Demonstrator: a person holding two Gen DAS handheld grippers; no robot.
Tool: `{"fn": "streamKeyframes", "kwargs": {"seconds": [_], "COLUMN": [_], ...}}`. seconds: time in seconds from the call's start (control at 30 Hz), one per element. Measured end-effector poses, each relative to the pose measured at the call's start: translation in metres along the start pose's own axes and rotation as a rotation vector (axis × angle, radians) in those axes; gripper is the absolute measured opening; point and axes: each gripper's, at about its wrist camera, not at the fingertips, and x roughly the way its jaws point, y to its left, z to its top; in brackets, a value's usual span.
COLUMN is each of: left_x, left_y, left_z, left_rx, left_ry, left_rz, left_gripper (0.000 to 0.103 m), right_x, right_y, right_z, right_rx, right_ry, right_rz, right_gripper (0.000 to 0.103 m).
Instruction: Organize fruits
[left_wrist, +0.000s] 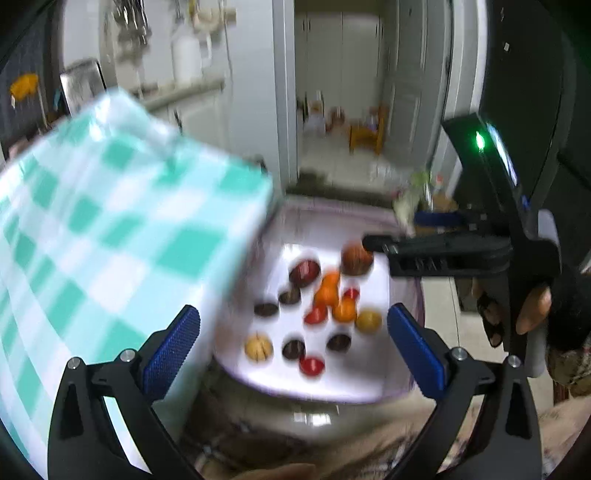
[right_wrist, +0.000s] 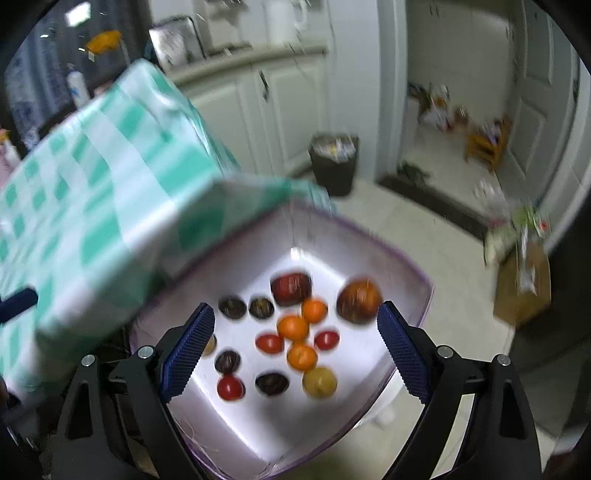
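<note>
1. Left gripper (left_wrist: 293, 341): jaws spread wide, nothing between the pads; fruit shows in the gap but lies well below.
2. Right gripper (right_wrist: 295, 352): jaws likewise wide apart, empty. Also seen at right of left-wrist view, held by a gloved hand (left_wrist: 546, 310).
3. Task items: fruits sit loose on the floor of a clear bin (right_wrist: 417, 273), centre-bottom of both views. Incl. oranges (right_wrist: 293, 327), tomatoes (right_wrist: 269, 343), dark round fruits (right_wrist: 232, 307), two big red apples (right_wrist: 291, 288), a yellowish fruit (right_wrist: 320, 381). Not sorted; kinds are mixed.
4. Desk with green check cloth (right_wrist: 110, 184) fills upper left; its corner overhangs the bin's near-left side.
5. Risks, my judgement:
 a. Fruits packed close at centre; wide jaws coming down may knock neighbours or pinch two at once.
 b. Tomatoes prob. soft; hard squeeze could bruise or split them.
 c. Round fruit may roll on smooth bin floor when nudged.
 d. Desk corner and bin wall limit approach from left; a snag on the cloth is possible.
 e. Both views blurred, so aim is poor.
</note>
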Motion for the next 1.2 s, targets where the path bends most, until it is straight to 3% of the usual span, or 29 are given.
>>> {"fn": "streamKeyframes", "kwargs": {"seconds": [0.07, 0.2, 0.43, 1.2], "left_x": [0.016, 0.034, 0.045, 0.048], "left_y": [-0.002, -0.003, 0.009, 0.008], "left_z": [-0.011, -0.022, -0.028, -0.025], "left_rx": [0.010, -0.007, -0.059, -0.039], "left_ry": [0.088, 0.159, 0.187, 0.192], "left_rz": [-0.012, -0.016, -0.012, 0.016], "left_gripper": [0.101, 0.101, 0.101, 0.101], "right_x": [0.019, 0.044, 0.064, 0.075], "right_y": [0.006, 0.018, 0.029, 0.027], "right_z": [-0.009, -0.021, -0.032, -0.040], "right_rx": [0.034, 0.049, 0.040, 0.100], "right_ry": [0.081, 0.164, 0.201, 0.226], "right_rz": [-0.017, -0.047, -0.105, -0.095], "right_gripper": [0.087, 0.087, 0.087, 0.087]}}
